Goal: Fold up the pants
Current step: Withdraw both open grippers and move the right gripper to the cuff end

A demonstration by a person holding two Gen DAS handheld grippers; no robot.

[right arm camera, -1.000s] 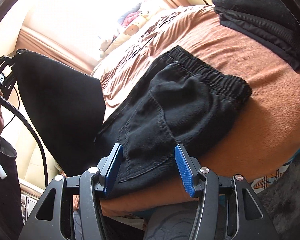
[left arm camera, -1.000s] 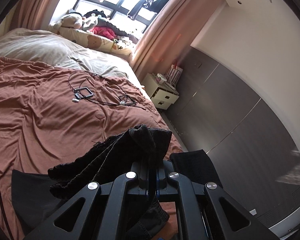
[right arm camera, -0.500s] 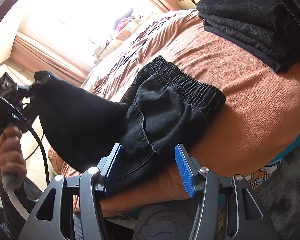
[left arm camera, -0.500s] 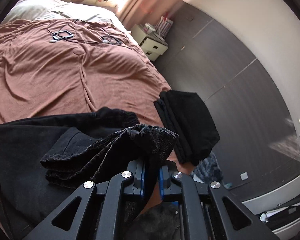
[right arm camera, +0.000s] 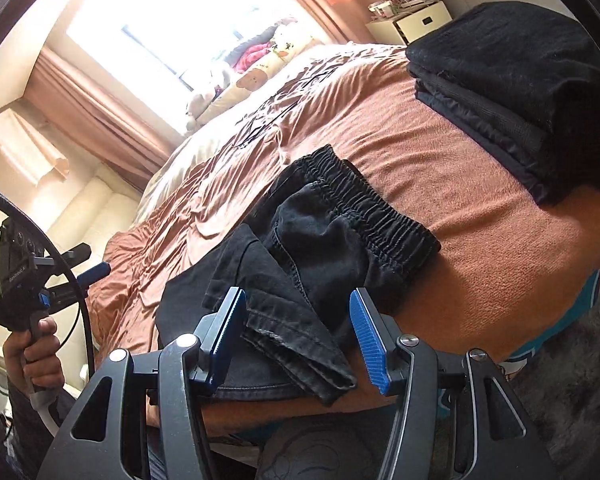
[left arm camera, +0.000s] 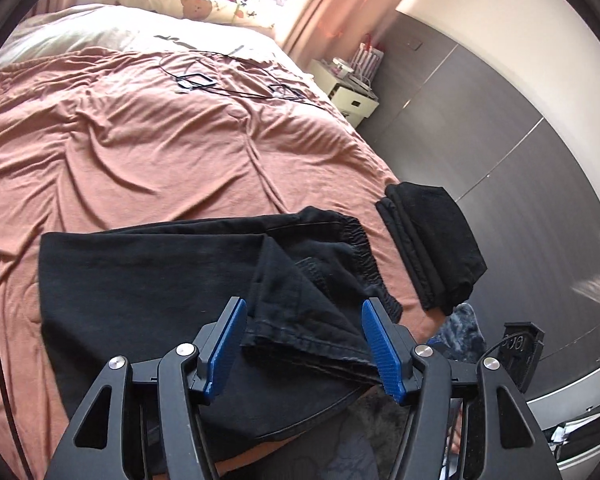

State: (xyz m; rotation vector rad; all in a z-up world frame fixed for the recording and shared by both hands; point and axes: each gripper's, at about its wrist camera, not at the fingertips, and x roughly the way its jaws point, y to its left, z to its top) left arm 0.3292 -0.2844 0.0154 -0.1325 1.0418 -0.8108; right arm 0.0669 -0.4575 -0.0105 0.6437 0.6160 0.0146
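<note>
Pants of black denim [left arm camera: 204, 280] with a gathered elastic waistband lie folded over on the near edge of our bed, on the wrinkled rust-brown bedspread [left arm camera: 120, 152]; the hem end rests on top near the waistband. Our left gripper [left arm camera: 303, 344] hovers just over that hem end with its blue-padded jaws opening, the cloth lying between them but untouched by the pads. Our right gripper [right arm camera: 298, 336] stands spread at the same corner, pads either side of the hem and clear of it. Just beside the pants to the right sits a folded stack of black garments [left arm camera: 432, 240]. Farther up the bedspread a thin black cable [left arm camera: 236, 88] is strewn, then a cream pillow [left arm camera: 112, 36] and soft toys at the window. A small white bedside cabinet [left arm camera: 348, 88] stands by the grey wall panels, with a striped gift bag [left arm camera: 367, 58] and small items on top; we cannot tell what its drawers hold. Only the right wrist view shows our left hand [right arm camera: 34, 354] gripping the black handle, and the pink-brown curtain [right arm camera: 96, 120]; only the left wrist view shows the cable clearly.
</note>
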